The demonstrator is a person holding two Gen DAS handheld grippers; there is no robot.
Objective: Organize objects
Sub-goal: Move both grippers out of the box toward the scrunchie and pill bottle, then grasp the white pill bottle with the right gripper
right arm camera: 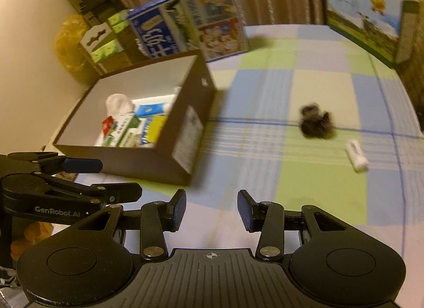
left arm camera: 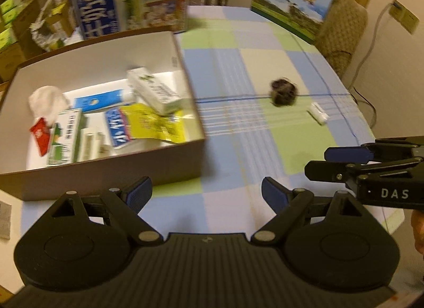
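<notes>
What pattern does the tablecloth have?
The tablecloth is checked in blue, green and cream, clearest in the right wrist view.

A brown open-topped cardboard box stands on the left part of the checked blue-and-green tablecloth. In it lie a crumpled white tissue at the far left, a red packet before that, a yellow crinkled pouch toward the right wall, and a white carton tilted across the pouch's far end. Behind the box stands a large blue printed carton. To the right of the box, well apart from it, a dark fuzzy ball rests on the cloth, with a small white tube just beside it on its right. A landscape-printed box stands at the far right edge.
</notes>
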